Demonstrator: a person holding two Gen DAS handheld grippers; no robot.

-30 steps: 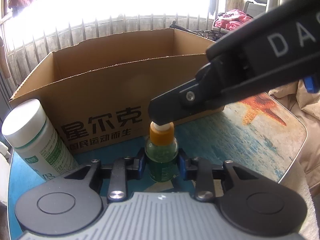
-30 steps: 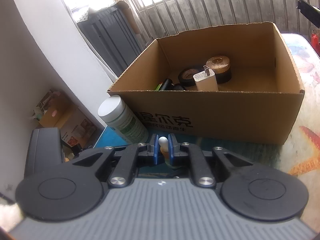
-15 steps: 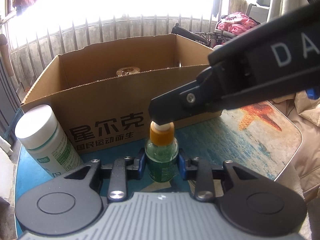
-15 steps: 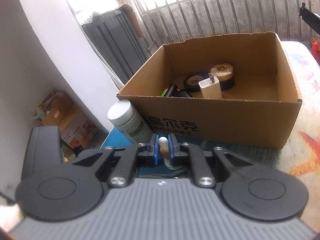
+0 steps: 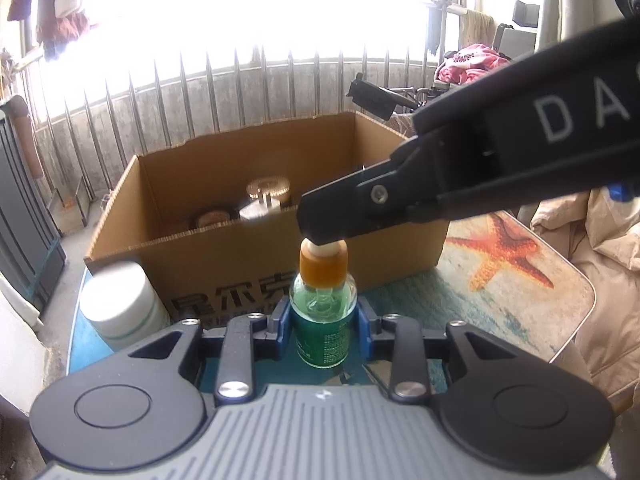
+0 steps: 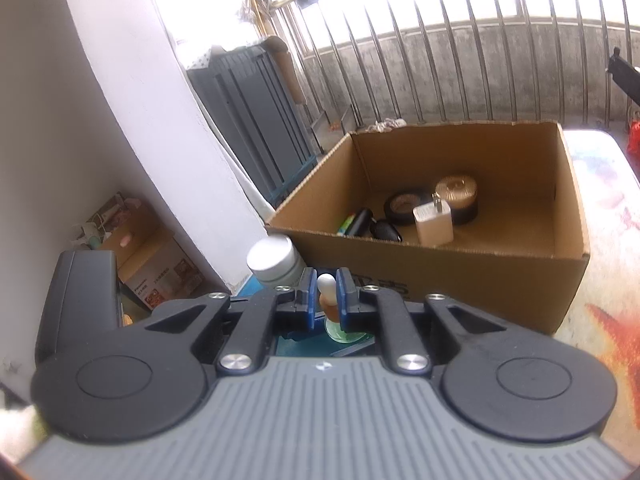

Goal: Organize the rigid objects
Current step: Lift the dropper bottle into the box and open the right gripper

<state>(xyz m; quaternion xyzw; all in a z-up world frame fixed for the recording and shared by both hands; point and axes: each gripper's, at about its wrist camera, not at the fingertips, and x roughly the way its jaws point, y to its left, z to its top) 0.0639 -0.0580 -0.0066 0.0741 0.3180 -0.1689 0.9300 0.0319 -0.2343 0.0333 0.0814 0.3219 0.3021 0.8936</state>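
A small green dropper bottle [image 5: 323, 328] with an orange collar and white bulb is held upright. My left gripper [image 5: 323, 322] is shut on its body. My right gripper [image 6: 325, 300] is shut on its white bulb [image 6: 325, 285]; its finger [image 5: 360, 208] reaches in from the right in the left wrist view. Behind stands an open cardboard box [image 5: 208, 272], also in the right wrist view [image 6: 480, 276], holding tape rolls [image 6: 404, 208], a white charger [image 6: 434, 224] and dark items. A white-capped bottle [image 5: 120, 304] stands left of the box.
The table has an ocean-print cover with an orange starfish [image 5: 504, 256]. A white wall [image 6: 140, 140] and a grey cabinet [image 6: 248, 120] are at the left. Window bars [image 5: 240, 92] run behind the box. Beige fabric [image 5: 600, 260] lies at the right.
Both grippers have risen with the dropper bottle held between them; the box interior shows more and the box and white bottle sit lower in view.
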